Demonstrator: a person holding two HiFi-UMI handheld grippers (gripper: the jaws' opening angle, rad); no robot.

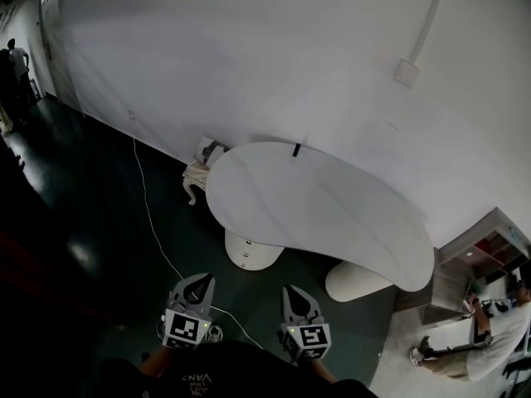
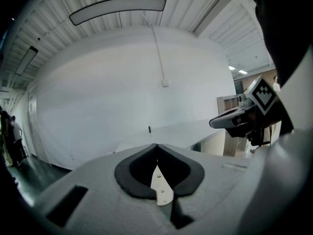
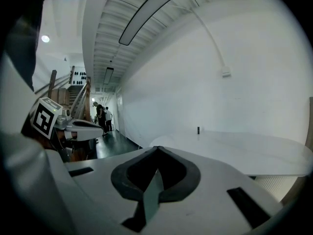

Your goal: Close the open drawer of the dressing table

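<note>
Dressing table beyond left gripper, right gripper, well apart, both closed

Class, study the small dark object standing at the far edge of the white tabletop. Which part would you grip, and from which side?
Probably the slim upright body of the small dark object, pinched from either side, approaching from the near side across the tabletop. It stands upright close against the wall, seemingly leaving little room behind. Its exact nature is too small to tell.

A plain white wall meets a dark glossy floor, with open wooden shelves at right.
</note>
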